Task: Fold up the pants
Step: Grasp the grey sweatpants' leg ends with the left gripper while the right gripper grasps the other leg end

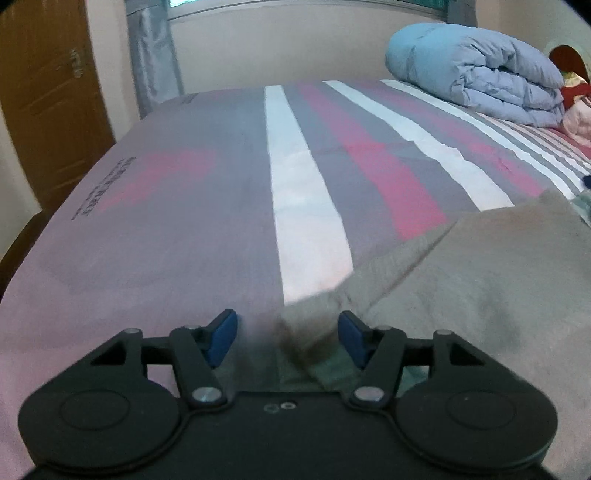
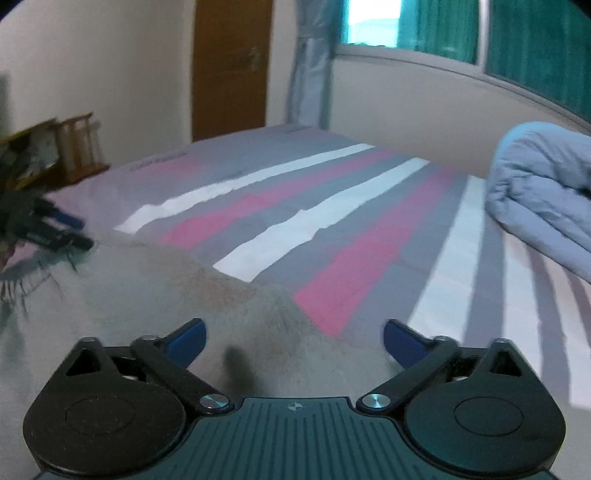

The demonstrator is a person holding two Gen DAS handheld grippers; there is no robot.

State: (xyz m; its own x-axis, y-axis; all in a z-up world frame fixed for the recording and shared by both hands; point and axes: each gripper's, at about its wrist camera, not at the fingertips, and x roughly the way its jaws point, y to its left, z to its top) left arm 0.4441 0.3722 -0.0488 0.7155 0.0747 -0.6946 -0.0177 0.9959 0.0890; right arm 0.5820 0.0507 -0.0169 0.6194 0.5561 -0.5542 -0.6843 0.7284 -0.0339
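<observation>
Left gripper stands with its blue pads spread, nothing clamped; a grey-beige edge of the pants lies between and beneath the pads, though contact cannot be confirmed through the blur; right gripper likewise has its pads wide apart and released, poised over a raised hump of the same pants; in the right wrist view the left gripper appears at the far left, low over the near edge of the fabric, too blurred to judge its jaws from there; the pants lie spread on the near part of the bed, over a bedsheet striped grey, white and pink; a rolled pale-blue duvet sits well apart at the far right of the bed near the wall; beyond the bed stand a brown door, a grey curtain and a window with teal covering.
</observation>
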